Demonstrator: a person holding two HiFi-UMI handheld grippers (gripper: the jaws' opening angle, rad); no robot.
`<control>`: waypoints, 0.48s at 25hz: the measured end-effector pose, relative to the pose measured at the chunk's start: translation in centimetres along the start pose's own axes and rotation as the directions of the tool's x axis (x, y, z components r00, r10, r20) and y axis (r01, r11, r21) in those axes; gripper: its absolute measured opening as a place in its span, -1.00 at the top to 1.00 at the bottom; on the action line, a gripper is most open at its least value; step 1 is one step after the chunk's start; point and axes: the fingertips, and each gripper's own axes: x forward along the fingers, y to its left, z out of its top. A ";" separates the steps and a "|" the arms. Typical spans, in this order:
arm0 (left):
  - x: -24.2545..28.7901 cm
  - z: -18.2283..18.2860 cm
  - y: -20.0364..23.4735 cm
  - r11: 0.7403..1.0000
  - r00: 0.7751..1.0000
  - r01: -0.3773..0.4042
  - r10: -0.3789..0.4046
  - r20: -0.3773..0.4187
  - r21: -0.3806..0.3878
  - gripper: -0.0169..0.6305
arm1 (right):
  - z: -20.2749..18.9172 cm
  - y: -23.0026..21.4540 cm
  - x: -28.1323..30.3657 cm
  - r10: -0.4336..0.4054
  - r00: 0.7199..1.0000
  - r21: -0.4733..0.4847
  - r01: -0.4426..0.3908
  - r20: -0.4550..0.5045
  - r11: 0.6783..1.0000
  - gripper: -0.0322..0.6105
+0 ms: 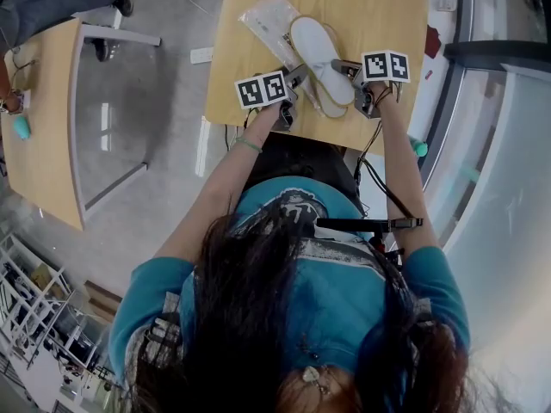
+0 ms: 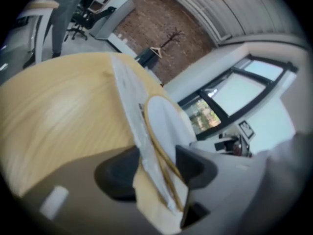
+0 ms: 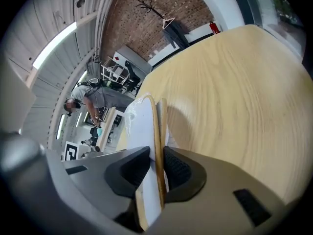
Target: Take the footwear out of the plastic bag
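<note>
Two white slippers (image 1: 317,50) with tan sole edges lie stacked on the wooden table (image 1: 387,15). Their far end rests on a clear plastic bag (image 1: 269,20). My left gripper (image 1: 297,77) sits at the slippers' near left edge. In the left gripper view it (image 2: 156,168) is open, with the bag's edge (image 2: 128,92) and a slipper (image 2: 166,121) standing loosely between the pads. My right gripper (image 1: 346,65) is at the slippers' right side. In the right gripper view it (image 3: 156,168) is shut on a slipper's edge (image 3: 142,126), held upright.
A second wooden table (image 1: 43,144) with a teal object (image 1: 21,127) stands to the left across bare floor. A person (image 3: 93,99) works at a desk in the background. Windows run along the right side. A coat stand (image 2: 166,40) is by the brick wall.
</note>
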 end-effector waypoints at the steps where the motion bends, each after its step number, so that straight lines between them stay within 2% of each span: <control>1: -0.1 -0.2 -0.1 0.999 1.000 -0.009 0.010 -0.016 0.050 0.23 | 0.0 -0.2 0.0 -0.011 1.000 -0.006 0.011 0.002 1.000 0.64; 3: -0.6 -0.4 0.0 0.989 0.998 -0.053 0.058 -0.033 0.141 0.12 | 0.0 -0.7 0.0 -0.030 1.000 -0.020 0.030 0.005 0.999 0.64; 5: -1.6 -0.2 0.6 0.975 0.993 -0.112 0.117 -0.015 0.190 0.11 | 0.1 -1.0 0.1 -0.045 0.999 -0.032 0.045 0.010 0.998 0.63; 8: -3.4 0.1 1.0 0.971 0.989 -0.147 0.145 0.024 0.191 0.11 | 0.0 -0.9 0.1 -0.055 0.998 -0.055 0.056 0.030 0.997 0.62; 12: -5.2 -0.2 0.2 0.977 0.993 -0.117 0.109 0.054 0.178 0.11 | 0.1 -0.8 -1.1 -0.108 0.989 -0.091 0.117 0.096 0.989 0.55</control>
